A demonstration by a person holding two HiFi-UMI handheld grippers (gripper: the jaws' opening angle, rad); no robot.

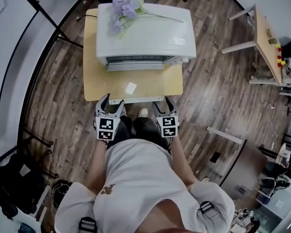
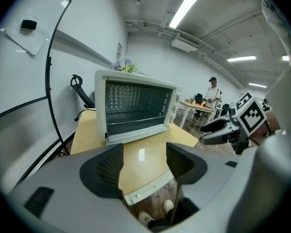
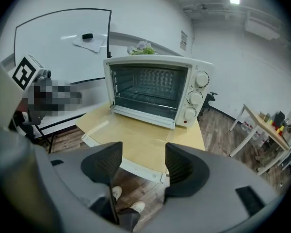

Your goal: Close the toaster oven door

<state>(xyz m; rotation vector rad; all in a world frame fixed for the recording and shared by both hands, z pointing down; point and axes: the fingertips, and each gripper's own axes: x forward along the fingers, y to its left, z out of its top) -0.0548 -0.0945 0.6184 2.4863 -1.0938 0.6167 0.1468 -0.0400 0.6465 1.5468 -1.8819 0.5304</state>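
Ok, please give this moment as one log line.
toaster oven door: open, down | left gripper: open, empty | right gripper: open, empty

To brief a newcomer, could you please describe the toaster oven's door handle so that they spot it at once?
On the small wooden table stands a white toaster oven, its glass door folded down flat. The handle is the white bar along that door's near edge, unlike the small white slip lying farther in.
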